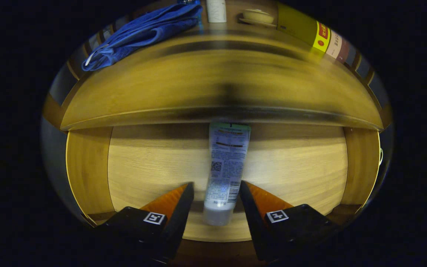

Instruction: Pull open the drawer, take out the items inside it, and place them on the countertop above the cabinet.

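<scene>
Drawer (143,167) pulled open, wooden floor lit. Tube (225,167) lying lengthwise on drawer floor, cap end between the fingers, far end cut off under countertop (217,89) edge. Gripper (216,193) spread wide, fingers on either side of tube, small gaps visible, nothing gripped. Above tube on countertop: blue cloth (143,31), a pale container (216,10) cropped at top, small dish (258,16), yellow box (306,31). Tube's label print blurred, countertop front smeared.
</scene>
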A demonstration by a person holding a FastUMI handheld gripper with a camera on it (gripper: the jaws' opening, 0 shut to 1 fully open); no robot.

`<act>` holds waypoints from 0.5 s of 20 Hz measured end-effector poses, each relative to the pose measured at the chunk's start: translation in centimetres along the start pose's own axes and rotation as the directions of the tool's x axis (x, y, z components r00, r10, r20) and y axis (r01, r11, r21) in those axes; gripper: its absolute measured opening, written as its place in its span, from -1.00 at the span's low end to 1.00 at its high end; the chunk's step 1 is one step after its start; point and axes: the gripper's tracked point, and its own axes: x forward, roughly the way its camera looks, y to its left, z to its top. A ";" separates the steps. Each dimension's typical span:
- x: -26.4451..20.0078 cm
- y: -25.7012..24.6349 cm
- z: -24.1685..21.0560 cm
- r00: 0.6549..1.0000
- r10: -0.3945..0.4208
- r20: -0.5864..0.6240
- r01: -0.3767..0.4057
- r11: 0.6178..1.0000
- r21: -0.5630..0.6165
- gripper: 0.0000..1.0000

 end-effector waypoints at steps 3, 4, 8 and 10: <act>-1.2 -0.9 1.1 1.000 -0.016 0.011 0.016 1.000 0.014 0.27; -1.9 -1.1 1.6 1.000 -0.016 0.019 0.015 1.000 0.027 0.13; -4.6 -1.2 3.9 0.999 0.010 0.045 -0.013 0.998 0.061 -0.11; -6.3 -1.0 4.9 0.998 0.036 0.050 -0.041 0.995 0.094 -0.18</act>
